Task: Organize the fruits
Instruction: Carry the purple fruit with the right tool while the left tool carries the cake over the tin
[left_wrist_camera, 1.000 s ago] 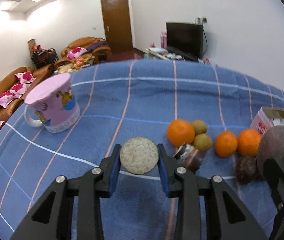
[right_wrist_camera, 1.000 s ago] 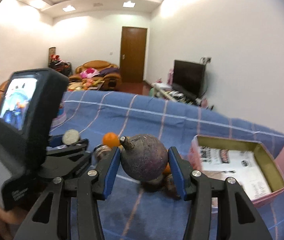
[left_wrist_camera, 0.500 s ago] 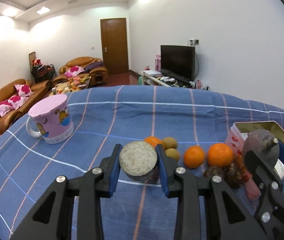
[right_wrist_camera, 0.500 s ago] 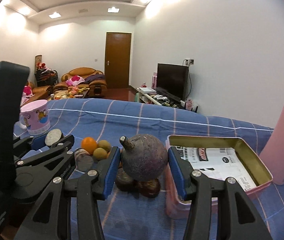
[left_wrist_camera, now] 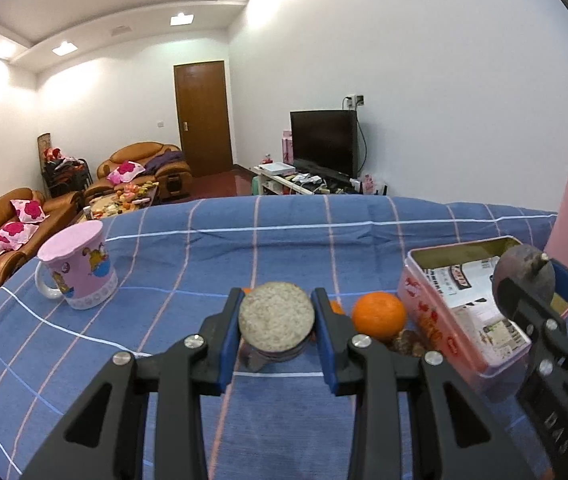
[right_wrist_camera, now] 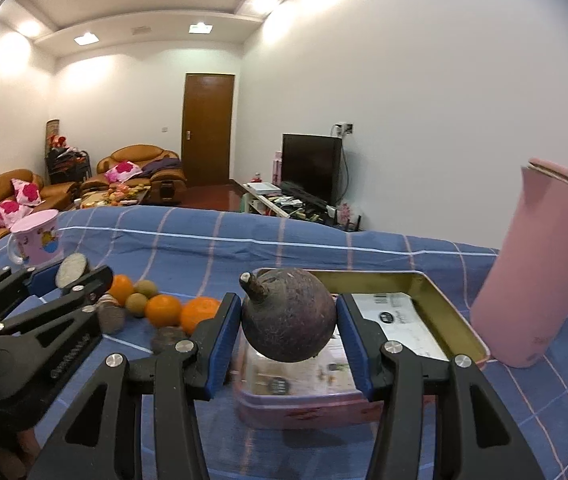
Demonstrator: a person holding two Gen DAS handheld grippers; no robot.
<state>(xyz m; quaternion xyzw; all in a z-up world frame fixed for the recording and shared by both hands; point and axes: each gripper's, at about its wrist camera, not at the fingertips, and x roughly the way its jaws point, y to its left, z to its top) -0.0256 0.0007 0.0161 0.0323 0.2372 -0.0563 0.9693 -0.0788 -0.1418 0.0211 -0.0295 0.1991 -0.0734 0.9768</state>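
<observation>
My left gripper is shut on a round fruit with a pale rough face, held above the blue checked cloth. It also shows in the right wrist view, where the left gripper is at the left. My right gripper is shut on a dark purple round fruit with a short stem, hanging over the near end of the open tin box. On the cloth lie three oranges, two small brown-green fruits and some dark fruits.
A pink mug stands at the left of the cloth. A tall pink flask stands right of the tin box, which is lined with printed paper. Beyond the cloth's far edge are sofas, a door and a television.
Both grippers have moved right and up a little with their fruits. The purple fruit now hangs over the tin's near end rather than over the fruits beside it.
</observation>
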